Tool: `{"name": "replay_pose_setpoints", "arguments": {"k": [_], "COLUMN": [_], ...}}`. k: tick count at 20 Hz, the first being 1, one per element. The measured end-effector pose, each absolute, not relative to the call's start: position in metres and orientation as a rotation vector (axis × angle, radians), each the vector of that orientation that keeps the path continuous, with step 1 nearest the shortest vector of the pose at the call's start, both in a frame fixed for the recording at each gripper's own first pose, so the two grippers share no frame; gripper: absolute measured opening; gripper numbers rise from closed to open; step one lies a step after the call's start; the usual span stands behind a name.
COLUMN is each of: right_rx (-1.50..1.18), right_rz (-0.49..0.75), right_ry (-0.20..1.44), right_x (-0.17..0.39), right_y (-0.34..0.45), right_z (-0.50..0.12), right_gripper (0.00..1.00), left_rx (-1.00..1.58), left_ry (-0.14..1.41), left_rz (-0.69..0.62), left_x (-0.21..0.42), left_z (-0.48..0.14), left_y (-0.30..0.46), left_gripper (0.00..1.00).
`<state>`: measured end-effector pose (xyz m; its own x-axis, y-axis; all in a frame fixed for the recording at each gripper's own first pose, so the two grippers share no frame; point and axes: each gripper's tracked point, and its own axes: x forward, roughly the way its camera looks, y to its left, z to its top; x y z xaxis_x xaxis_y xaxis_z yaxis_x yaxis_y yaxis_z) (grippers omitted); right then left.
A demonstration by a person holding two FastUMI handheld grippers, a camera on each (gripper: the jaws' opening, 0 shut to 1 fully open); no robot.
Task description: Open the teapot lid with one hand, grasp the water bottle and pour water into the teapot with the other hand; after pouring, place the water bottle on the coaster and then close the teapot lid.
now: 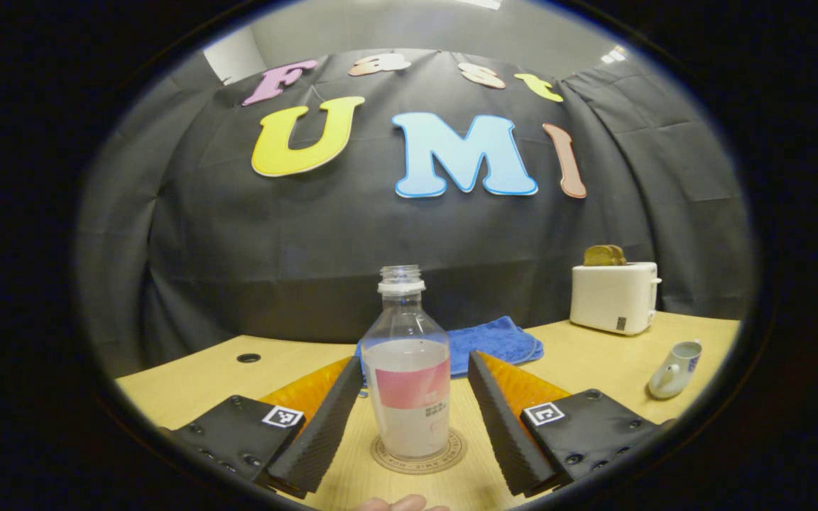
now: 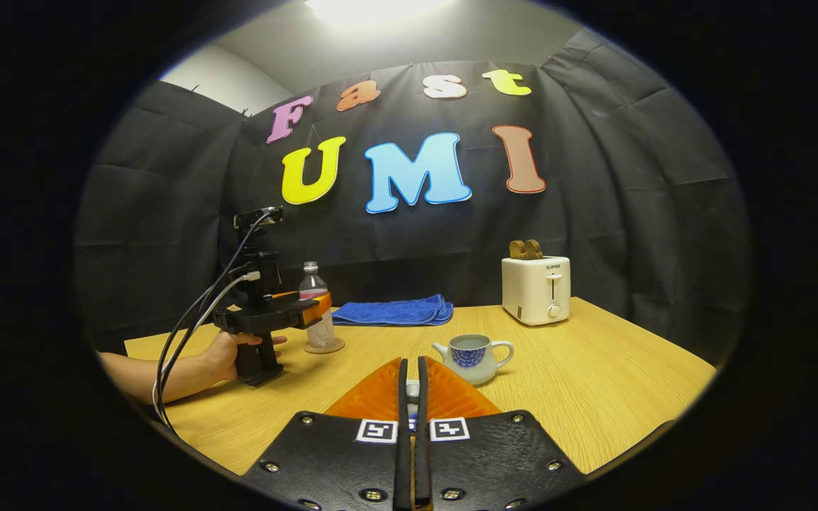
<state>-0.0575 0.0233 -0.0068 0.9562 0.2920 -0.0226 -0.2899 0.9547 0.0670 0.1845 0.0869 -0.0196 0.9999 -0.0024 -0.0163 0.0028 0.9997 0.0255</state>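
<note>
1. While the bottle (image 1: 407, 383) stands upright and uncapped on the coaster (image 1: 417, 454), the left gripper (image 1: 409, 415) is spread wide, a finger either side, neither touching
2. Behind the bottle lies a blue towel (image 1: 491, 344); a toaster (image 1: 613, 297) stands far right
3. Right gripper (image 2: 410, 397) is clenched on a small white thing, perhaps the lid; I cannot tell
4. Teapot (image 2: 472, 357) sits lidless just beyond its fingers, on the table (image 2: 593, 383)

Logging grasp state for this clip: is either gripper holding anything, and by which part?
Left gripper is open around the water bottle on the coaster; fingers not touching. Right gripper pinches something small, likely the teapot lid.
</note>
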Motion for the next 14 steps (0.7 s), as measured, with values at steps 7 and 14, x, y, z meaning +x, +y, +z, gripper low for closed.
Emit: {"name": "replay_pose_setpoints", "arguments": {"k": [7, 14], "right_rx": [0.088, 0.107], "right_rz": [0.275, 0.234], "right_ry": [0.013, -0.030], "right_x": [-0.055, -0.006], "right_y": [0.015, 0.004], "right_z": [0.000, 0.023], "right_gripper": [0.02, 0.02], "left_rx": [0.020, -0.009], "left_ry": [-0.013, -0.043], "left_rz": [0.020, 0.027], "left_x": [0.144, 0.064], "left_z": [0.001, 0.018], "left_y": [0.089, 0.084], "left_gripper": [1.00, 1.00]}}
